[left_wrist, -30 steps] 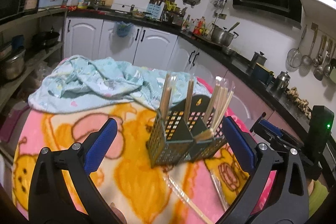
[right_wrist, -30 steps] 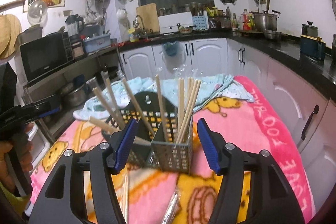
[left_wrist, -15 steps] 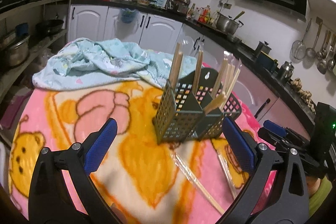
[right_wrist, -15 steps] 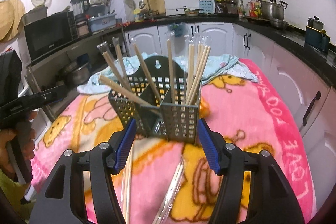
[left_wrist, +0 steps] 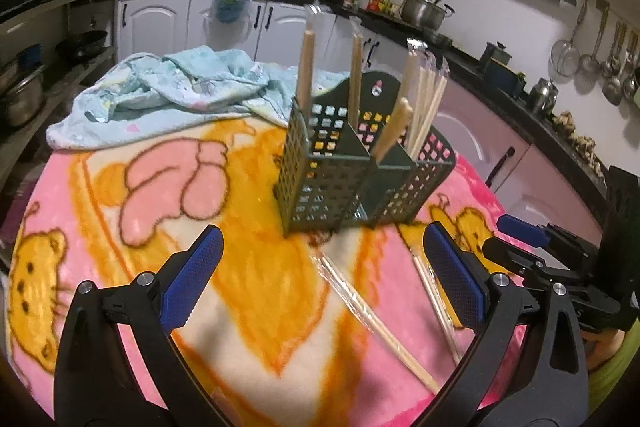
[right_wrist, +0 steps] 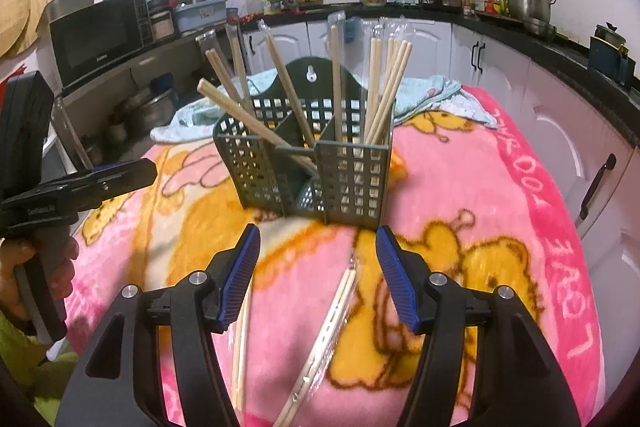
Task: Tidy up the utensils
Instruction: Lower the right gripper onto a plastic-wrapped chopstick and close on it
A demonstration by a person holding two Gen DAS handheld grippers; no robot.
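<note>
Both claws lowered toward chopstick holder point(right_wrist: 312, 163), left claw point(left_wrist: 320, 283) wide, right claw point(right_wrist: 318, 279) wide, empty, wrapped chopsticks point(right_wrist: 324, 331) partly cut off

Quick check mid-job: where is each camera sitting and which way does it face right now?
Left wrist: rides the left tool, angled down at the green caddy; its blue pads show, the right tool beside.
Right wrist: rides the right tool, facing the caddy; the left tool and a hand show.
Shared: caddy, wrapped chopsticks, pink blanket.
</note>
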